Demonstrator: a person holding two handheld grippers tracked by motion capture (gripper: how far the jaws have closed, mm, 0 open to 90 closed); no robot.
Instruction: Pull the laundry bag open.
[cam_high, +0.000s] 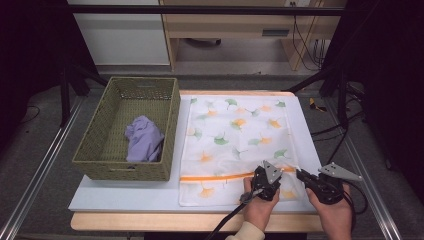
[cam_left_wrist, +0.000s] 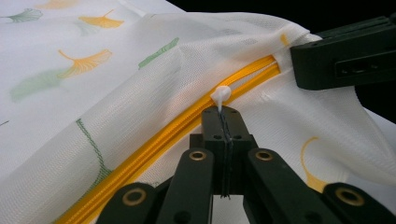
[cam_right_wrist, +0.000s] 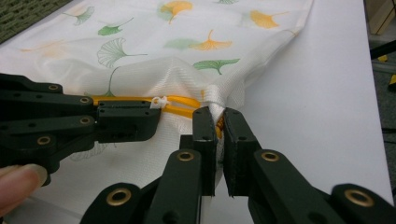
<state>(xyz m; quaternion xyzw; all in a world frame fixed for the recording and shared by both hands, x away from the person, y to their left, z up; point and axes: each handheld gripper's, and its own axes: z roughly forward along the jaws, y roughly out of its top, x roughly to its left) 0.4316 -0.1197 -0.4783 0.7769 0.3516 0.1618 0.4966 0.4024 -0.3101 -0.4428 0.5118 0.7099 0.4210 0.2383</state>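
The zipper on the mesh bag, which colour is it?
Orange-yellow zipper; clearest in the left gripper view.

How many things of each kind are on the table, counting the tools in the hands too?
Woven basket: 1
Lilac cloth, lying in the basket: 1
Mesh laundry bag with ginkgo leaf print and yellow zipper: 1
Hand-held grippers, left gripper and right gripper: 2
Total: 5
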